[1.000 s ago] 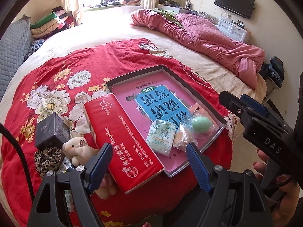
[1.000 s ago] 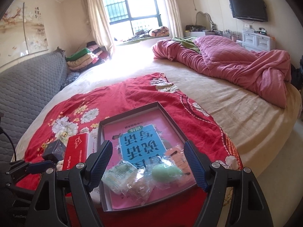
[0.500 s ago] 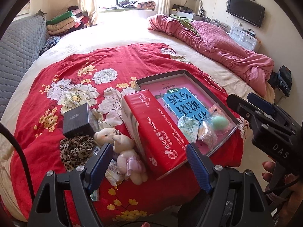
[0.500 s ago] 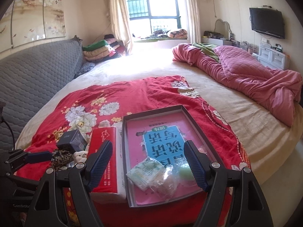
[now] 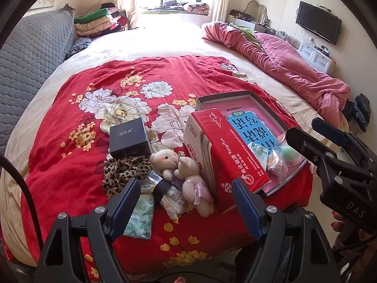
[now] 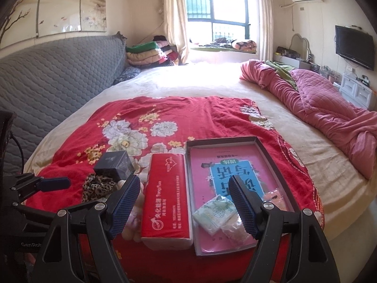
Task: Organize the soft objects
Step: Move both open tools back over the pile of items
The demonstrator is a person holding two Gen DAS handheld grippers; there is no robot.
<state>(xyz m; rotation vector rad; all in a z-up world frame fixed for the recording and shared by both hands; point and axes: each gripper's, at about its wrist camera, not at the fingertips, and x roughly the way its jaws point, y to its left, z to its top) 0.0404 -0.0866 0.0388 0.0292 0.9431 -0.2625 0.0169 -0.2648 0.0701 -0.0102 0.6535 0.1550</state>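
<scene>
On the red flowered blanket [image 5: 117, 75] lies a pile: two plush bears [image 5: 186, 172], a leopard scrunchie [image 5: 122, 172], small snack and tissue packets [image 5: 141, 210] and a black box [image 5: 129, 139]. A red tissue pack [image 5: 226, 155] [image 6: 165, 198] lies beside a shallow grey tray [image 5: 235, 94] [image 6: 271, 155] holding a pink-and-blue book [image 6: 223, 172], a tissue packet [image 6: 214, 212], a clear bag and a green egg-shaped sponge [image 5: 291, 154]. My left gripper [image 5: 186, 202] is open and empty, hovering short of the pile. My right gripper [image 6: 183, 200] is open and empty, before the tissue pack and tray.
A crumpled pink quilt [image 6: 329, 108] lies at the bed's right. A grey quilted headboard [image 6: 47, 77] runs along the left, with folded clothes [image 6: 150, 54] by the window. A TV [image 6: 353, 47] and white drawers stand at the right wall.
Both grippers have swung left: the plush pile now sits between the left fingers, and the tissue pack has come between the right fingers. Both stay open and empty.
</scene>
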